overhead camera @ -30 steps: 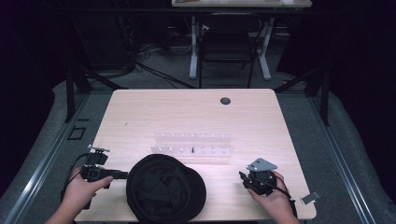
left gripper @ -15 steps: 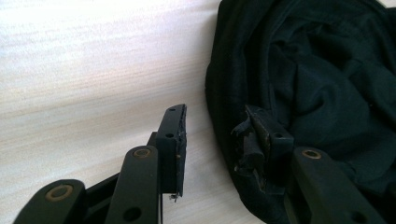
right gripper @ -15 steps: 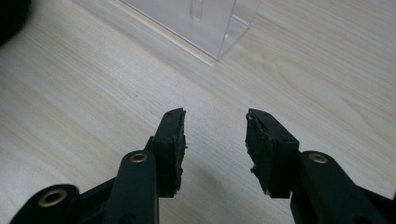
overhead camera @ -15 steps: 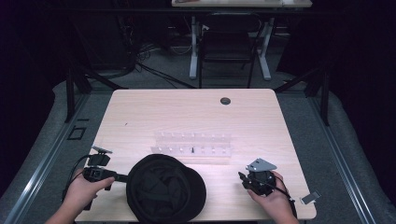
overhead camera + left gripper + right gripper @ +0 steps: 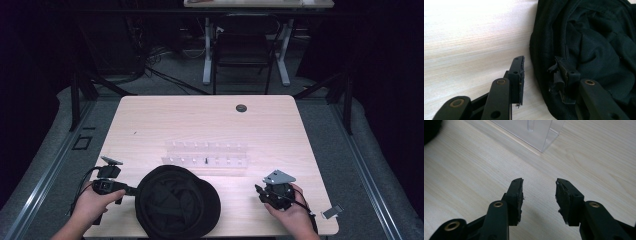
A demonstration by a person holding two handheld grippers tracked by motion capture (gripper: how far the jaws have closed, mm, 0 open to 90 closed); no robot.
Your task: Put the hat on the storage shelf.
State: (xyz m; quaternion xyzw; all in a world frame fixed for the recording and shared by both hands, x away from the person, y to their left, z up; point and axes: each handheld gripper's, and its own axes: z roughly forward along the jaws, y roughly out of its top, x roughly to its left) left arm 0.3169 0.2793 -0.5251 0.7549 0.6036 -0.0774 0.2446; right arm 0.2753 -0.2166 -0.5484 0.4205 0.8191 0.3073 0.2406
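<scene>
A black cap (image 5: 177, 202) lies crown-down at the table's near edge, its crumpled lining (image 5: 594, 45) facing up. My left gripper (image 5: 132, 190) lies level at the cap's left side. Its jaws have just been closing, with the cap's rim between them (image 5: 540, 65). One finger (image 5: 567, 80) rests over the fabric; the other finger (image 5: 516, 75) stands over bare wood, a gap off the rim. At the near right my right gripper (image 5: 260, 192) is open above bare wood (image 5: 539, 182), nothing between its fingers.
A clear plastic rack (image 5: 206, 155) with small pegs stands at mid-table, and its corner (image 5: 534, 130) lies just ahead of the right gripper. A black round grommet (image 5: 241, 107) sits near the far edge. Behind the table (image 5: 150, 120) stands a chair (image 5: 242, 50).
The left gripper has edged slightly toward the cap's rim. The cap and the right gripper have stayed where they were.
</scene>
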